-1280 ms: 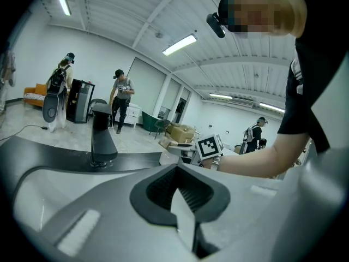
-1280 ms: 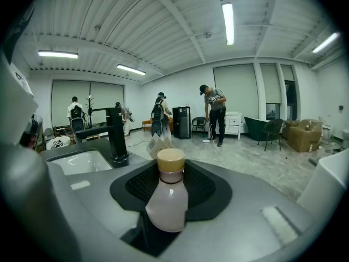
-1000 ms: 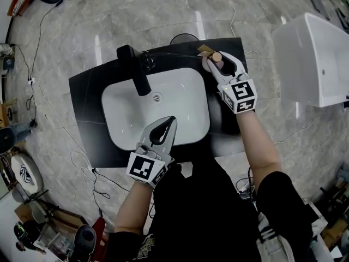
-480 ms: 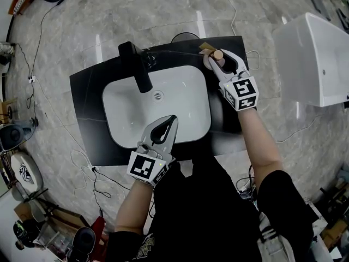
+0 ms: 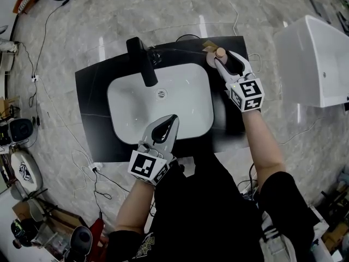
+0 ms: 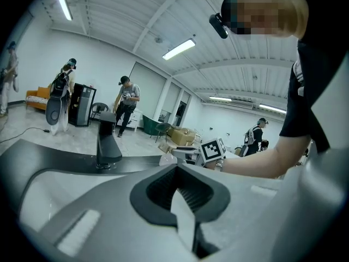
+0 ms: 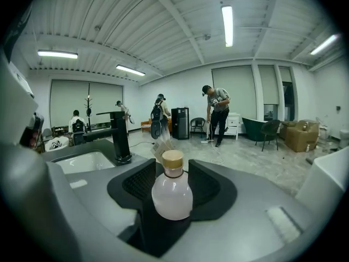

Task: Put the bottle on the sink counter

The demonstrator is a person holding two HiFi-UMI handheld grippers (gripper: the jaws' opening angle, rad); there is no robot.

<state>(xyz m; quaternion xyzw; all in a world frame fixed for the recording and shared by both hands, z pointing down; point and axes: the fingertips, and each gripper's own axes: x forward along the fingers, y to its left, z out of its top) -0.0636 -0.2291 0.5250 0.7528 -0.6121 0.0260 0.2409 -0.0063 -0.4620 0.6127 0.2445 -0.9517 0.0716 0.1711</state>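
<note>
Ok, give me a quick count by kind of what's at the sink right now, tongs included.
round pale pink bottle with a tan cap: 1
black square faucet: 1
white sink basin: 1
tan paper tag: 1
tongs: 2, left tongs and right tongs
Total: 6

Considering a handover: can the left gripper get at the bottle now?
Probably not: the right gripper clasps the bottle at the back corner of the sink counter, and the left gripper sits shut across the basin.
</note>
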